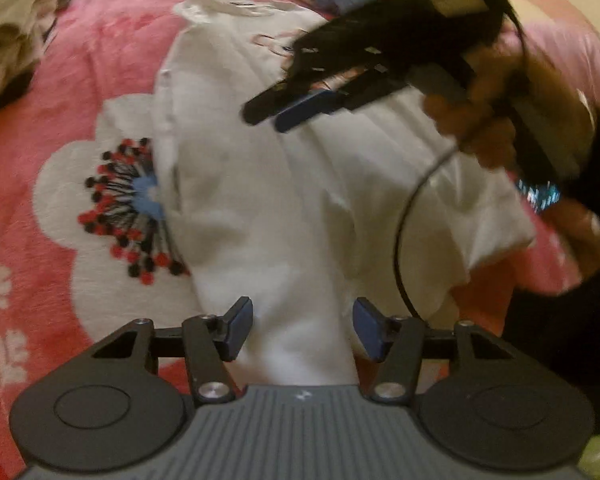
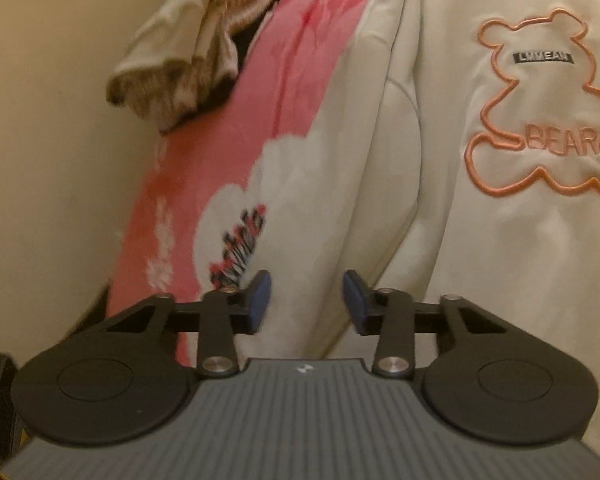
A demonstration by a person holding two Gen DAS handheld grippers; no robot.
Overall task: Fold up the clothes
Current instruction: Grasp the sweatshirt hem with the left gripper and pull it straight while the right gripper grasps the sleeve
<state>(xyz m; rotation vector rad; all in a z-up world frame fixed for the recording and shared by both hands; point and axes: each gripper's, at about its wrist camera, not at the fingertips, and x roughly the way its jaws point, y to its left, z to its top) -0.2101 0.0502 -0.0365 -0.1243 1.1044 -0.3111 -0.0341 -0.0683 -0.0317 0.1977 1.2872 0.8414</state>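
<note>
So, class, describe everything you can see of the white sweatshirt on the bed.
The white sweatshirt looks like soft, thick fabric with a ribbed neckline. It lies front up, creased, on the pink flowered blanket. Its chest bears an orange outlined bear with the word BEAR and a small dark label. One sleeve lies folded alongside the body. Neither gripper visibly grips it.

Warm, dim yellowish indoor light washes both views, motion blur smears the right gripper [image 1: 266, 114] and the hand [image 1: 480, 120] at upper right of the left wrist view, fisheye bending curves every edge, and shadows stay soft throughout.
</note>
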